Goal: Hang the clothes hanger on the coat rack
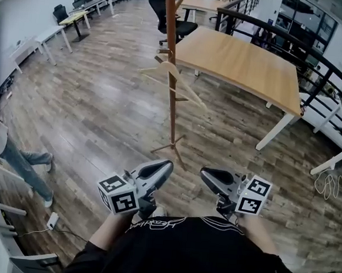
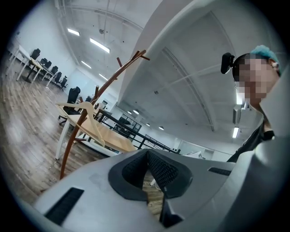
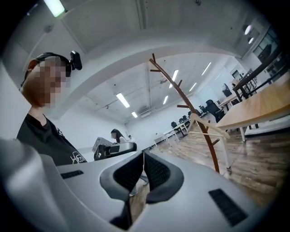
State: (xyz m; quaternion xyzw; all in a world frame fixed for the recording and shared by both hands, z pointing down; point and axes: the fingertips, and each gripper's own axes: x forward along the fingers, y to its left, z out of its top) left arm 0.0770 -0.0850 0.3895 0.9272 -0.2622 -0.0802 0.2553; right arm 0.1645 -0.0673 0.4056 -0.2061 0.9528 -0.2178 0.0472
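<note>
A pale wooden clothes hanger (image 1: 174, 80) hangs on the brown wooden coat rack (image 1: 172, 62), which stands on the plank floor in front of me. The same hanger (image 2: 81, 118) and rack (image 2: 86, 118) show at the left of the left gripper view. In the right gripper view the hanger (image 3: 209, 130) and rack (image 3: 192, 113) sit right of centre. My left gripper (image 1: 161, 169) and right gripper (image 1: 210, 176) are held close to my body, well short of the rack. Both are shut, pads together, with nothing between them.
A wooden desk (image 1: 241, 65) on white legs stands right of the rack, with a black railing (image 1: 296, 45) behind it. Office chairs (image 1: 168, 21) and more desks (image 1: 74, 19) line the back. A person (image 1: 21, 162) stands at the left edge.
</note>
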